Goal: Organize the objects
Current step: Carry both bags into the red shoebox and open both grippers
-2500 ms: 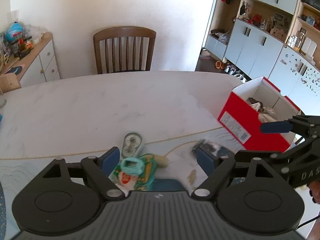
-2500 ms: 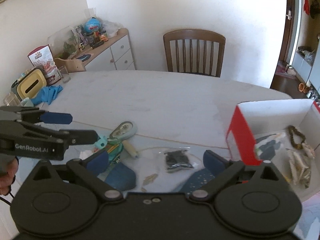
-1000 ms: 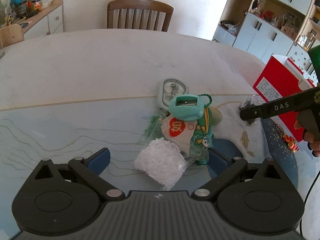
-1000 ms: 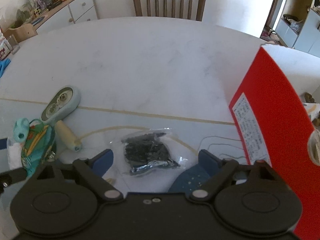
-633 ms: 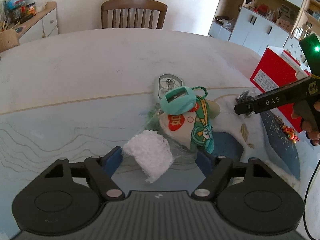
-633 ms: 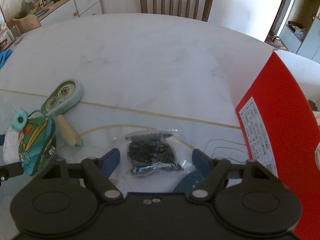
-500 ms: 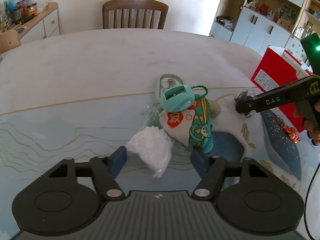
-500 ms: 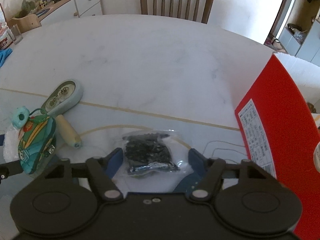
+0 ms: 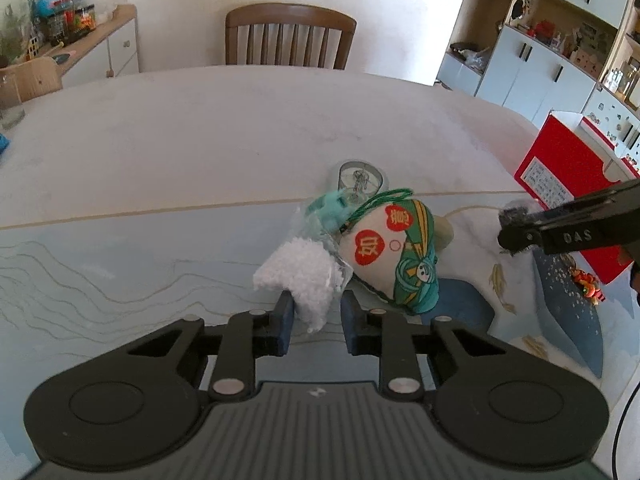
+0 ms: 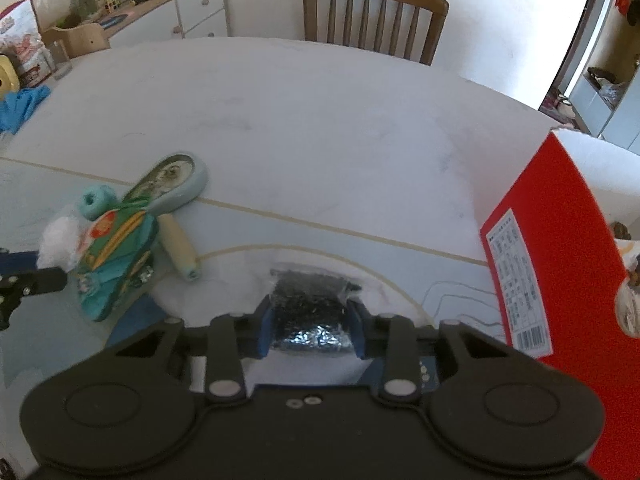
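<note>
My left gripper (image 9: 316, 322) is shut on a clear bag of white beads (image 9: 300, 276) at the near edge of the pile. Beside the bag lie a green and white pouch (image 9: 396, 256), a teal sharpener (image 9: 330, 210) and a grey-green roller tool (image 9: 360, 178). My right gripper (image 10: 312, 330) is shut on a clear bag of black bits (image 10: 310, 304) on the table. The red box (image 10: 560, 264) stands open just right of it. The left gripper's tip and white bag also show in the right wrist view (image 10: 56, 240).
A wooden chair (image 9: 290, 36) stands at the table's far side. A sideboard (image 9: 80, 48) with clutter is at far left, white cupboards (image 9: 552, 64) at far right. A blue cloth (image 10: 20, 108) lies at the table's left edge. A small orange trinket (image 9: 586, 280) lies by the box.
Both grippers have closed: the left on the bag of white beads, the right on the bag of black bits. The sharpener has tipped off the pouch toward the back.
</note>
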